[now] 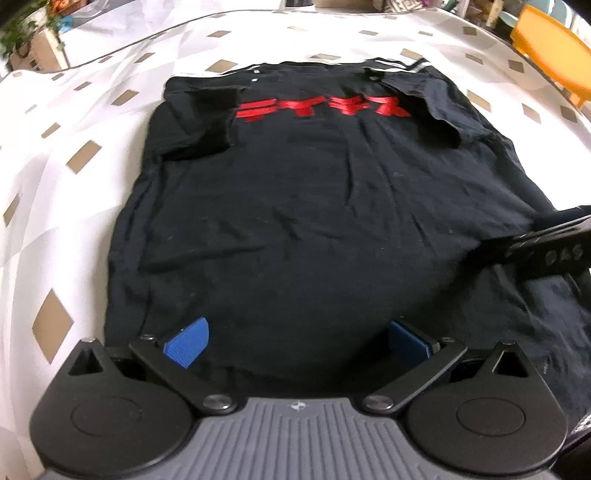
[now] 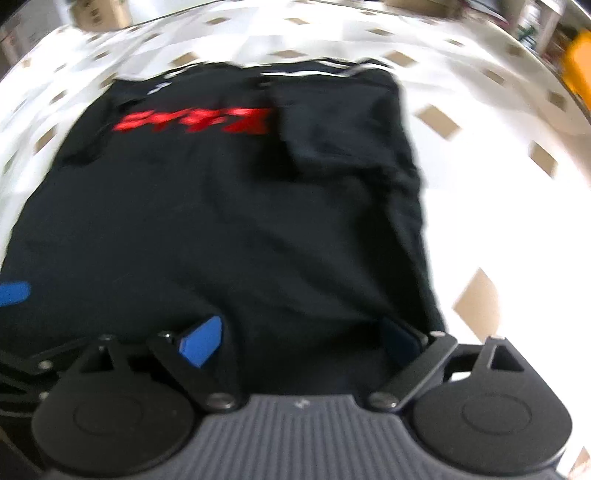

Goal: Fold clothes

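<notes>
A black T-shirt (image 1: 314,206) with a red print (image 1: 321,109) lies flat, face up, on the table, both sleeves folded in over the body. My left gripper (image 1: 299,345) hangs open above the shirt's near hem, left of middle, blue pads wide apart and nothing pinched. In the right wrist view the T-shirt (image 2: 221,221) is blurred. My right gripper (image 2: 301,343) is open over the hem near the shirt's right edge, with no cloth seen between its pads. The right gripper's body (image 1: 546,251) shows at the right of the left wrist view.
A white tablecloth (image 1: 74,184) with tan diamonds covers the table around the shirt. An orange chair (image 1: 550,62) stands at the far right. A plant (image 1: 26,26) and boxes (image 2: 99,14) stand beyond the far edge.
</notes>
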`<state>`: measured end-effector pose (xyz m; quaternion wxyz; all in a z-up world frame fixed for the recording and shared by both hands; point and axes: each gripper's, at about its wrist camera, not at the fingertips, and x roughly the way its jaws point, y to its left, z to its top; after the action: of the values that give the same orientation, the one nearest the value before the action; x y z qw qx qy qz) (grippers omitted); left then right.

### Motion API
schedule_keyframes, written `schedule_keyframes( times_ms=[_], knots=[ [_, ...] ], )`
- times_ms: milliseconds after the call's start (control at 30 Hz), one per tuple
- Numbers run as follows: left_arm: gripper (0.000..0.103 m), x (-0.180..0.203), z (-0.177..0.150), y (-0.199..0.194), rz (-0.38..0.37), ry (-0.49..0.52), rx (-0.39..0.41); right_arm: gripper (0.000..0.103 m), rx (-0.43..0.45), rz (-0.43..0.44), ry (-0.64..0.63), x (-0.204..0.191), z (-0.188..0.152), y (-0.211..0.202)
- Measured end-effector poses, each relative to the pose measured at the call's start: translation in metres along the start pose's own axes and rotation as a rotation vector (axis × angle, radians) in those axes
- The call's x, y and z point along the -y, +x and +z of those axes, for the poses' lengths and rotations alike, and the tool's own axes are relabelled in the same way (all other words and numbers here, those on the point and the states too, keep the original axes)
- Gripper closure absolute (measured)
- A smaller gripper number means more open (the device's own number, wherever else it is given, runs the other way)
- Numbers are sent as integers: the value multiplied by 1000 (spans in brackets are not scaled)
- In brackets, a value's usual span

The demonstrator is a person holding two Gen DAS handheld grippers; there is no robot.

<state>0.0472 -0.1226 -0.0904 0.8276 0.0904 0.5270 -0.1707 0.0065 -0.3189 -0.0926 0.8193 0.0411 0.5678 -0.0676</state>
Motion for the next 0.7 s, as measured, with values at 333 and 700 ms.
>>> schedule_keyframes(
  times_ms=[333,700],
  knots=[
    [0,-21,-8,-3,25,-39,4,9,2,-11,40,13,-1,0],
    [0,-25,-12,-5,47,-75,-1,9,-15,-22,58,16,-2,-2]
  ],
)
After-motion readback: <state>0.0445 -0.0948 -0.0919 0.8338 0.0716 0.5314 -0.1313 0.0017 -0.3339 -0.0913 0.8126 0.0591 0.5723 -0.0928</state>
